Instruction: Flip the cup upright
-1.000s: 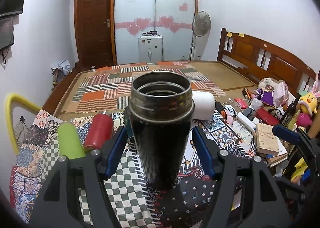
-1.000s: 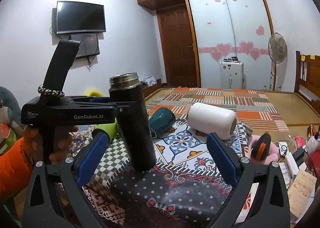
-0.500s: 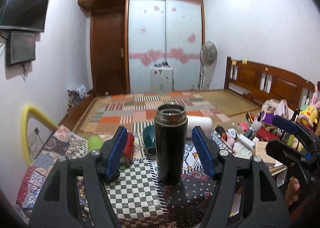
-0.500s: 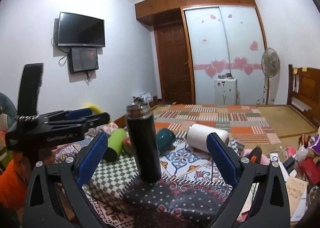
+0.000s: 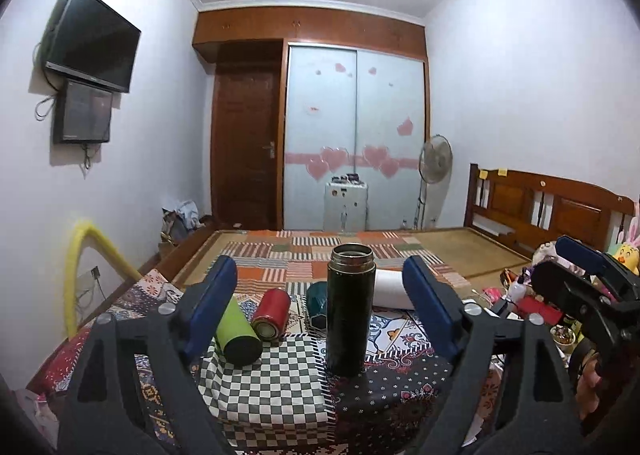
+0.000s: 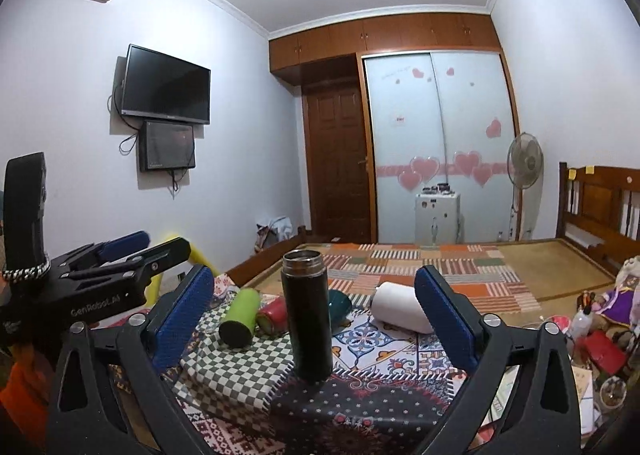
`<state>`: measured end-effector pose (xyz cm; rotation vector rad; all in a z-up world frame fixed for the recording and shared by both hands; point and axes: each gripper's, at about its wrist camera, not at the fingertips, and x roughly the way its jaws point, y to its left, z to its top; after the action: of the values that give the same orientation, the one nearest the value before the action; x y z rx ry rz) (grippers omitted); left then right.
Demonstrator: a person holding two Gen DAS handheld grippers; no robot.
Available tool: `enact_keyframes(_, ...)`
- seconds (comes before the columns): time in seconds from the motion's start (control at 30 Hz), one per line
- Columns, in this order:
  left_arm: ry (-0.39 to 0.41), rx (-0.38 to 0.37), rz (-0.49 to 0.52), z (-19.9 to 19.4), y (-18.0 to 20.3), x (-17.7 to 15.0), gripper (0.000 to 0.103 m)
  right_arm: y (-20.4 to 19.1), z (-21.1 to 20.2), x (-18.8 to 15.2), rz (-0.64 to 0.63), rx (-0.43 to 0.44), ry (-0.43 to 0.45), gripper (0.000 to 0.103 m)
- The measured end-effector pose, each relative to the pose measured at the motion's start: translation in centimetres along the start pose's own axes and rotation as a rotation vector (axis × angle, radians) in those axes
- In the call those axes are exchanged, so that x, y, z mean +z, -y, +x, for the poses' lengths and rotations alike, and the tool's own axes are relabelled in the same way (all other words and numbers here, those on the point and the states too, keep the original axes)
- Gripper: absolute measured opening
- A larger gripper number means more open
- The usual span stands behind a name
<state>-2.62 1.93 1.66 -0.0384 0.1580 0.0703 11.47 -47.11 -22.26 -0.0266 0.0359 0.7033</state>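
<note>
Black cup (image 5: 347, 309): standing upright on the patchwork surface (image 5: 276, 387), open steel mouth at 12 o'clock, base where the checkered patch meets the dark dotted patch. Nothing touches it.
Same cup, right wrist view (image 6: 305, 313): upright again, a shade left of centre, free on all sides.
Left gripper (image 5: 326, 311): blue pads spread wide, one at 9 o'clock of the cup and one at 3 o'clock, both clear of it, pinching nothing.
Right gripper (image 6: 322, 319): spread wide as well, blue pads well apart either side of the cup, holding nothing.
Green cup (image 5: 236, 333): lying on its side at 9 o'clock of the black cup, dark end towards the camera.
Red cup (image 5: 272, 313): on its side just beside the green one, between it and the black cup.
Teal cup (image 5: 317, 300): tipped over right behind the black cup, partly hidden by it.
White cup (image 5: 390, 289): on its side at 2 o'clock of the black cup, near the far edge of the surface.
Bed (image 5: 440, 245): beyond the surface at 12 o'clock, striped patch cover on it.
</note>
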Motion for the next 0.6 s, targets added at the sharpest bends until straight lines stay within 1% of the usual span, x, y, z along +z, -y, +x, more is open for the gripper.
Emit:
enact_keyframes(0.1,0.016,0.012,0.000,-0.8,0.1,-0.3,0.095,-0.2,-0.3,0.0,-0.003,-0.010,0.009,0.103)
enact_keyframes(0.23,0.030,0.023,0.002,-1.7,0.4,-0.7,0.099,-0.3,-0.3,-0.4,0.008,-0.023,0.010,0.103)
enact_keyframes(0.6,0.039,0.034,0.005,-2.4,0.3,-0.8,0.103,-0.3,-1.0,-0.7,0.016,-0.031,0.010,0.103)
